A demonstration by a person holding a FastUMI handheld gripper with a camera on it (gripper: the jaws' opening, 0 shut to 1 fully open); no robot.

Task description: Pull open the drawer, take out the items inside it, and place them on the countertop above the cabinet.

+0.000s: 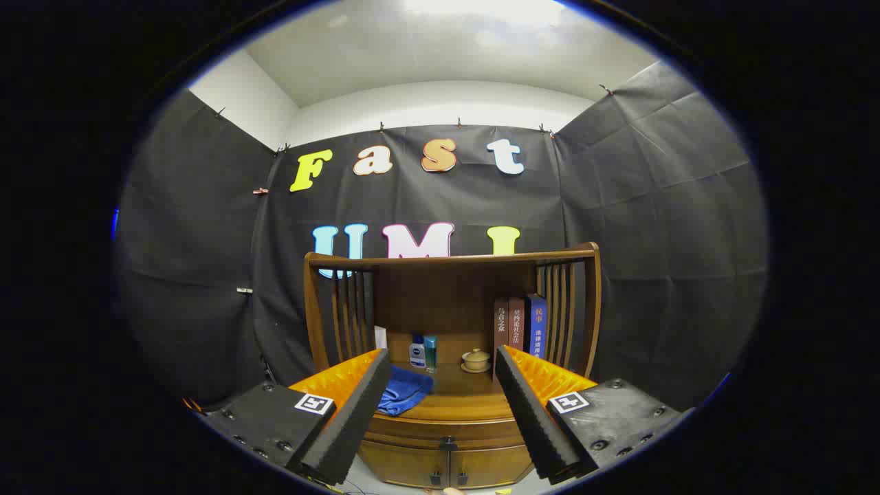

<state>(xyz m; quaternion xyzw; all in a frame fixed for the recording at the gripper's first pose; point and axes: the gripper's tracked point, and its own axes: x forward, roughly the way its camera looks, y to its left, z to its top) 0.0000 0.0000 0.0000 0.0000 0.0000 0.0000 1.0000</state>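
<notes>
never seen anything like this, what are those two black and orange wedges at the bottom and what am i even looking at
Those two wedges are the fingers of a hand-held gripper, a tool that a person carries and squeezes to pick things up. The camera rides on the gripper and looks forward along the fingers, so the picture bends like a fishbowl. The fingers stand wide apart and hold nothing.

Beyond them is a small wooden cabinet with slatted sides. On its countertop lie a blue cloth, two small bottles, a small lidded cup on a saucer and a few upright books. Below the countertop edge is the drawer front, shut, and under it two little doors. The job is to open that drawer and lift its contents onto the countertop.
</notes>
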